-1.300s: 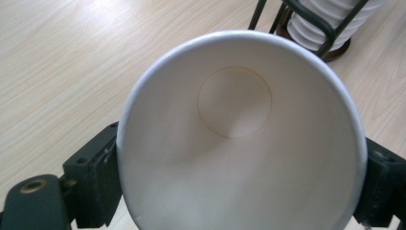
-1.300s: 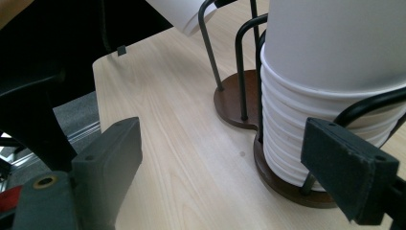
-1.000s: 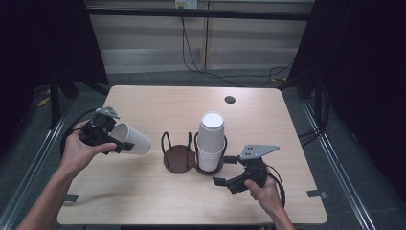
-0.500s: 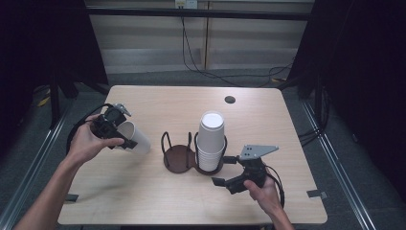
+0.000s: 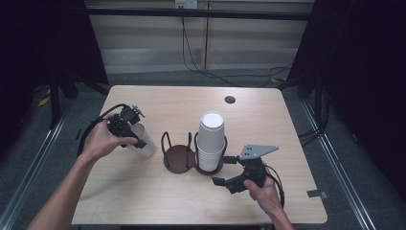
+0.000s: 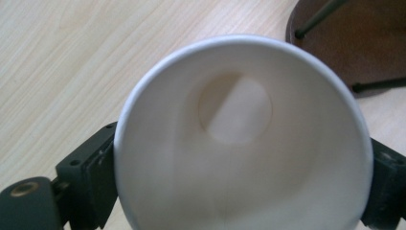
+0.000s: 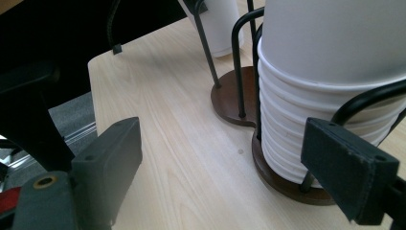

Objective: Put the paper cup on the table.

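A white paper cup [image 5: 144,140] is held mouth-up left of the holder, with my left gripper [image 5: 136,136] shut on its rim. In the left gripper view I look straight down into the cup [image 6: 239,143], a black jaw pressed on each side. Whether its base touches the table I cannot tell. A brown two-ring cup holder [image 5: 177,157] stands mid-table. Its right ring holds a stack of white cups [image 5: 210,139], and its left ring is empty. My right gripper [image 5: 224,170] stands open just right of the stack [image 7: 330,81], its jaws wide apart and holding nothing.
The wooden table [image 5: 268,129] has a dark round hole [image 5: 230,99] near its back edge. A cable loops from the left gripper [image 5: 88,132]. Dark floor and metal rails surround the table on both sides.
The left gripper has turned the cup from lying sideways to mouth-up and shifted it slightly right, toward the holder. The right gripper has stayed put.
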